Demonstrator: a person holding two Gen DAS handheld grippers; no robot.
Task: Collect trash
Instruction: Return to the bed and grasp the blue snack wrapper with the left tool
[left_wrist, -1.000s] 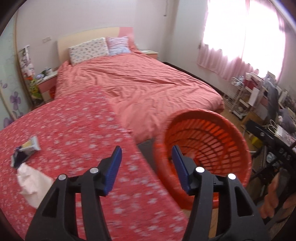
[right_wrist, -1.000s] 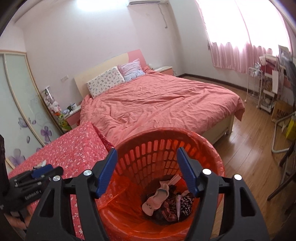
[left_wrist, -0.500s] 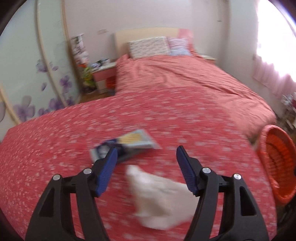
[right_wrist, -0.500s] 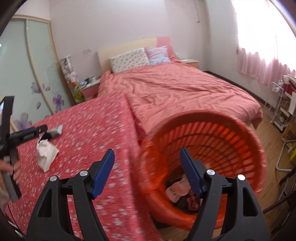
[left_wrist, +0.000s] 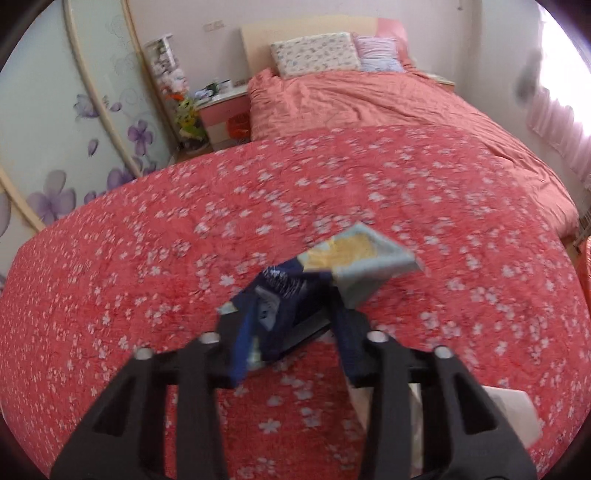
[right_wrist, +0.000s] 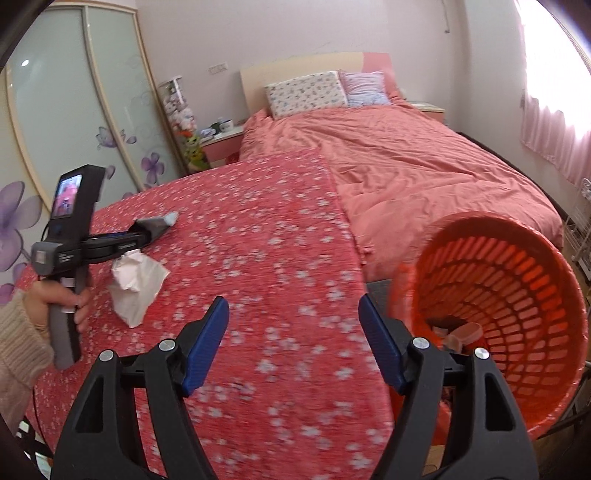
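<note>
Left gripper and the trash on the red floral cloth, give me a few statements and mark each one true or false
1. The left gripper is shut on the snack wrapper. True.
2. The right gripper holds the crumpled tissue. False: it is open and holds nothing; the tissue lies on the floral cloth.
3. The orange basket is tilted, with its opening facing the camera. True.
4. The basket is empty. False: some items lie inside it.
</note>
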